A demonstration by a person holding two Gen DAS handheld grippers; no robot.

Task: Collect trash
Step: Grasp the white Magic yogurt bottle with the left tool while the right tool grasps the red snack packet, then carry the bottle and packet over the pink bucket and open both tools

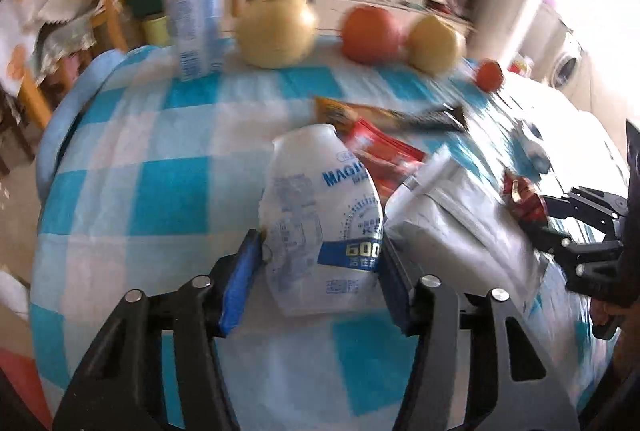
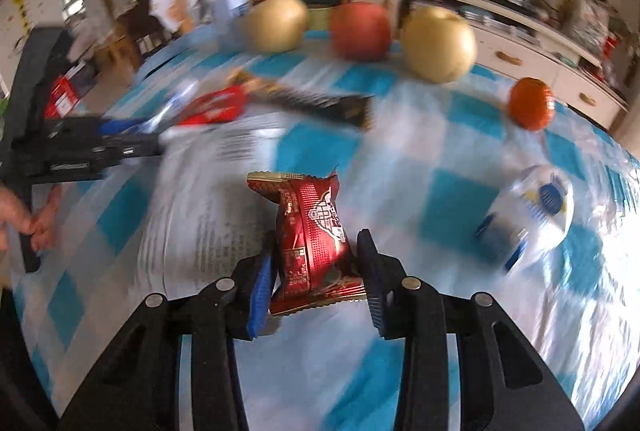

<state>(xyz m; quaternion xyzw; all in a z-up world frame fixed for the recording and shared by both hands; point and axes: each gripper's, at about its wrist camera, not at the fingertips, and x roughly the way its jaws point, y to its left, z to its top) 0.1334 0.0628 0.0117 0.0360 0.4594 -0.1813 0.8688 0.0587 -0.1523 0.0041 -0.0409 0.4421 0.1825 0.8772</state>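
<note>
The left gripper [image 1: 320,267] clamps a white, blue-printed plastic pouch [image 1: 320,215]; the right gripper [image 2: 316,271] pinches a dark red foil snack wrapper [image 2: 312,239]. Both pieces appear grasped on the blue-and-white checked tablecloth [image 1: 168,191]; next, seemingly, lift and bin them. At twelve o'clock: two yellow pears [image 2: 276,23], one red apple [image 2: 360,31], one small orange fruit [image 2: 532,103].

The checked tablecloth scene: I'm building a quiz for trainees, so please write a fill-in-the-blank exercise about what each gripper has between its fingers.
1. The left gripper is closed on a crumpled white pouch with ____ lettering.
2. The right gripper is closed on a shiny ____ foil snack wrapper.
3. The round fruits sit along the ____ edge of the blue-and-white checked tablecloth.

Missing words: blue; red; far
</note>
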